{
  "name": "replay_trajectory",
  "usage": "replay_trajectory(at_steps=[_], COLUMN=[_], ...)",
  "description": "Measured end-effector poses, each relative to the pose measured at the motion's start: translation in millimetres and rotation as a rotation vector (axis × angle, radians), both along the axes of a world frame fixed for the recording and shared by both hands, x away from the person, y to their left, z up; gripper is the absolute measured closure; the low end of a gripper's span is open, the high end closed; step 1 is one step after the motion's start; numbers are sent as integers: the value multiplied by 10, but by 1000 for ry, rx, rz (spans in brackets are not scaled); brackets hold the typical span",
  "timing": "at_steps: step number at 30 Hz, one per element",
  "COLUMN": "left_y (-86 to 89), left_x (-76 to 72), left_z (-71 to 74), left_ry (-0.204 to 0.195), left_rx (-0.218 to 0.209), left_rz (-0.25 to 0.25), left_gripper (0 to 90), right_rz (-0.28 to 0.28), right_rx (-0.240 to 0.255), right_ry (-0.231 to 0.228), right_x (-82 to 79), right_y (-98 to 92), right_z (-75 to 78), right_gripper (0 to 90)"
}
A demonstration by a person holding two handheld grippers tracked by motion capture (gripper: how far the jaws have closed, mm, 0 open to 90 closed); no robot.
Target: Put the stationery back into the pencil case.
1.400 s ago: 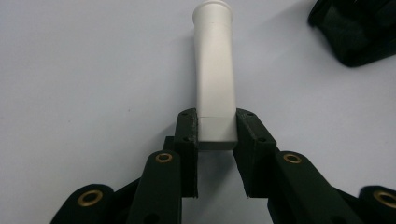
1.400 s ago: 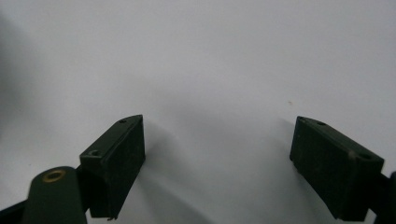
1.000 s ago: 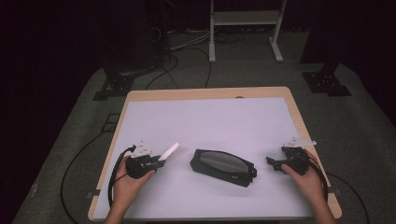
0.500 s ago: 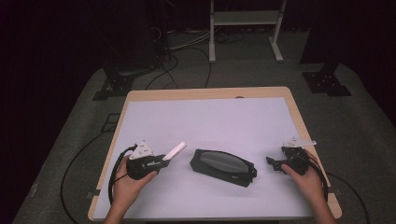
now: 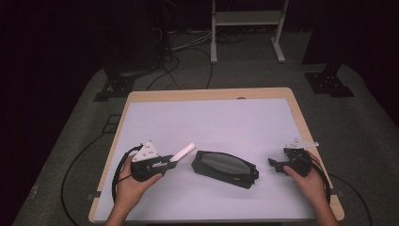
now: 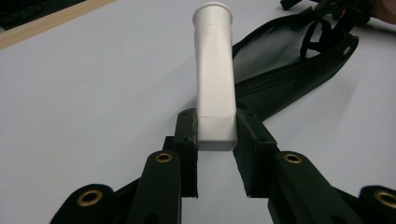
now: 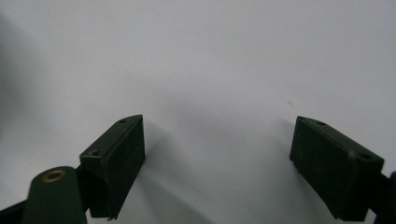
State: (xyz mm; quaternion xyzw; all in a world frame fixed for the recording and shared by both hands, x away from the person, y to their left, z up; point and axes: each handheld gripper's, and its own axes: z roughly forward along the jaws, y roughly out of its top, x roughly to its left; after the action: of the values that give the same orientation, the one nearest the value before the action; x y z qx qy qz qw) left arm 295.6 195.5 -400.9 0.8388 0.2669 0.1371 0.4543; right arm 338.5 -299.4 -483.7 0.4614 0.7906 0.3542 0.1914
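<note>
High view: left gripper (image 5: 168,163) pinching the flat end of a white tube (image 5: 183,152) and holding it near the left end of a black pouch (image 5: 226,169), tube slanting toward the pouch but apart from it; pouch lying flat near the front middle of the white table (image 5: 211,117). Right gripper (image 5: 274,165) resting beside the pouch's right end, not touching it; jaw spread too small to judge here.

Left gripper view: left gripper (image 6: 215,133) pressing both pads against the crimped end of the white tube (image 6: 214,70), capped end pointing away toward the black pouch (image 6: 289,65); pouch mouth apparently gaping along its zipper edge, though not clearly enough to be sure.

Right gripper view: right gripper (image 7: 219,149) standing with jaws spread wide, nothing between them, bare white table (image 7: 210,56) beneath.

Progress, as a judgement: picking up of the tube done; carrying it over to the pouch under way; slipping it into the pouch, probably with the free gripper steadying or opening the fabric, and any closing of the zipper remaining.
</note>
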Motion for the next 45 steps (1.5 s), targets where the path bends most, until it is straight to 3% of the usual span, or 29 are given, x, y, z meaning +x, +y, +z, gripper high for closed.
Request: replay_trajectory(at_steps=[14, 25, 45], left_y=[-141, -277, -554], left_x=[25, 87, 174], left_z=[138, 138, 134], left_ry=[-18, 8, 37], left_rx=[-3, 9, 37], left_rz=[-105, -180, -266], left_gripper=[713, 713, 712], right_rz=[0, 0, 0], right_rx=[0, 0, 0], right_ry=[0, 0, 0], right_x=[0, 0, 0], right_y=[1, 0, 0], right_z=[-1, 0, 0], right_gripper=[168, 168, 168])
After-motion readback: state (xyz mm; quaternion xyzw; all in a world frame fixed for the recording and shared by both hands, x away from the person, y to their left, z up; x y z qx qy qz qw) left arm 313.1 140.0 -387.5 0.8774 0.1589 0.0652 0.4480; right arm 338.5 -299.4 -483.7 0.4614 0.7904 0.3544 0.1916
